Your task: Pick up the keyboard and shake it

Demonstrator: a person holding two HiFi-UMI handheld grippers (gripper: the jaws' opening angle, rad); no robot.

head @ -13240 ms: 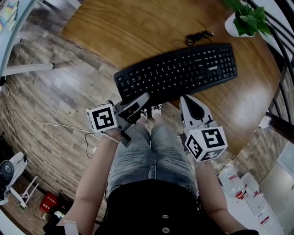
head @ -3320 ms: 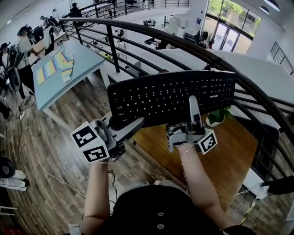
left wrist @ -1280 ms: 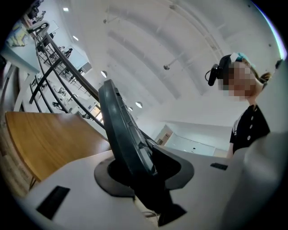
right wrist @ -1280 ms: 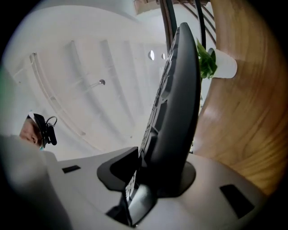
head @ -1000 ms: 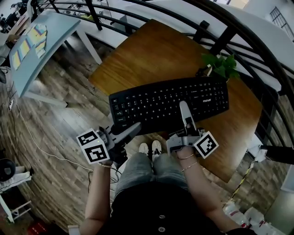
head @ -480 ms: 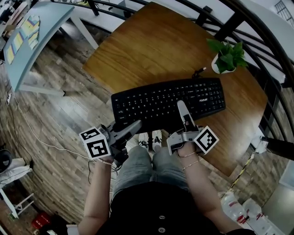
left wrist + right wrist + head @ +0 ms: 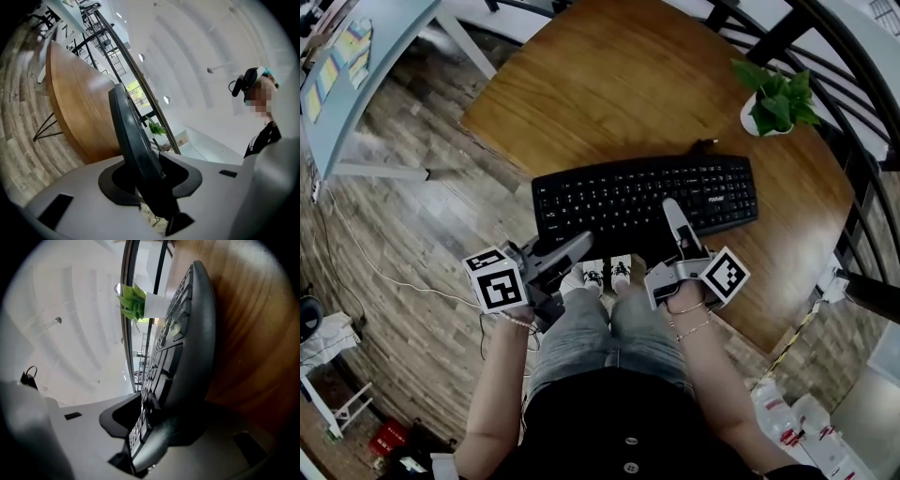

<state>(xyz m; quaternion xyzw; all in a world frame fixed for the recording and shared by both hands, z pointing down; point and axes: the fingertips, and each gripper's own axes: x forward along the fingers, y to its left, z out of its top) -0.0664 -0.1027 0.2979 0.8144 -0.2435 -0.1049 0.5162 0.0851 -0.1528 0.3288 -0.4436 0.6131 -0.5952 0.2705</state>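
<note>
The left gripper (image 7: 149, 176) is clamped on the near edge of the keyboard (image 7: 647, 199), one pad on each face of the board. The right gripper (image 7: 144, 423) has that same edge between its jaws. They have just been opening, and the pads now sit loose about the board, the upper one over the keys.

From the head view, the left gripper holds the keyboard's 7 o'clock corner and the right gripper takes the edge at about 5 o'clock. The keyboard rests keys up on the wooden table (image 7: 609, 84), along the rim nearest the person. A black cable (image 7: 703, 145) leaves its far edge at 1 o'clock.

Farther out at 2 o'clock a white pot (image 7: 759, 117) stands on the table, holding a leafy green plant (image 7: 773, 84). Black railing (image 7: 853, 84) curves past beyond it.
</note>
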